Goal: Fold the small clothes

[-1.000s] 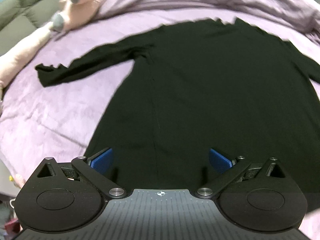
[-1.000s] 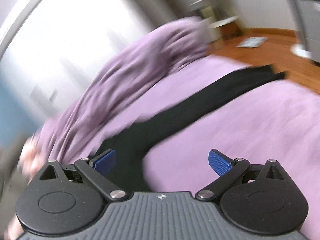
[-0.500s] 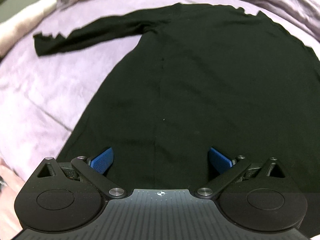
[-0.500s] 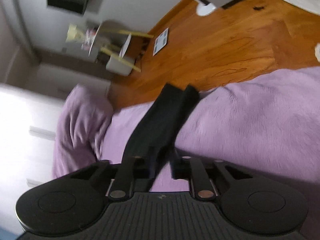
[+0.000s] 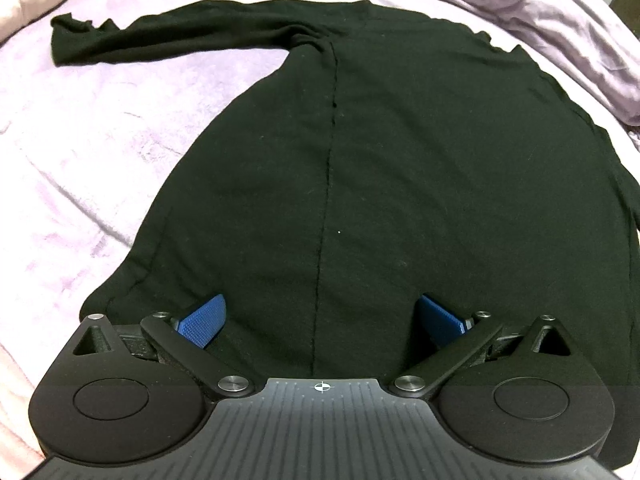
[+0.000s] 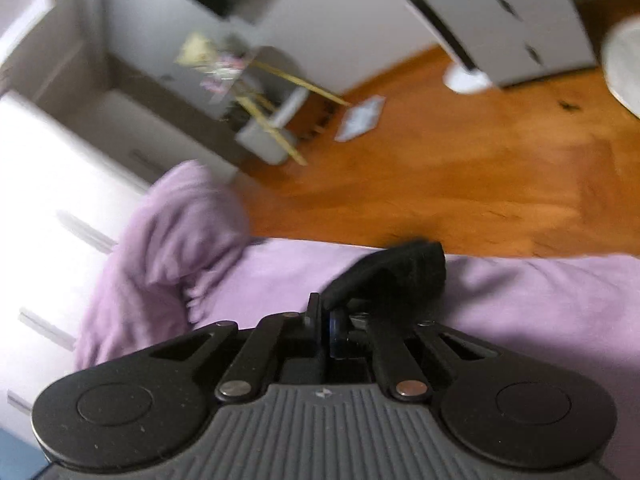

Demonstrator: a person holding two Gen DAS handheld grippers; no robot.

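Left-wrist view: the black long-sleeved garment (image 5: 400,152) lies spread flat on the purple bed cover (image 5: 80,152), filling the centre of the frame, with one sleeve (image 5: 160,36) stretched toward the upper left. My left claw (image 5: 320,322) hovers over the hem at the bottom of the frame, its blue pads (image 5: 202,322) wide apart and holding nothing.

Right-wrist view: my right claw (image 6: 332,330) is closed on a bunch of black fabric (image 6: 396,272) at lower centre, above the bed cover (image 6: 540,300); I judge this to be the garment's other sleeve end, lifted for a first inward fold.

Progress: as far as I can judge, the fold is barely begun. The body shows no crease or layer, the upper-left sleeve is untouched, and both sleeve folds and the body folds remain.

Limits of view: the garment's right edge runs out of the left-wrist frame, so the held sleeve's join to the body is not shown. The right-wrist view is motion-blurred; the wooden floor (image 6: 460,168) and furniture beyond are indistinct, and the claw's pads are mostly hidden by fabric.
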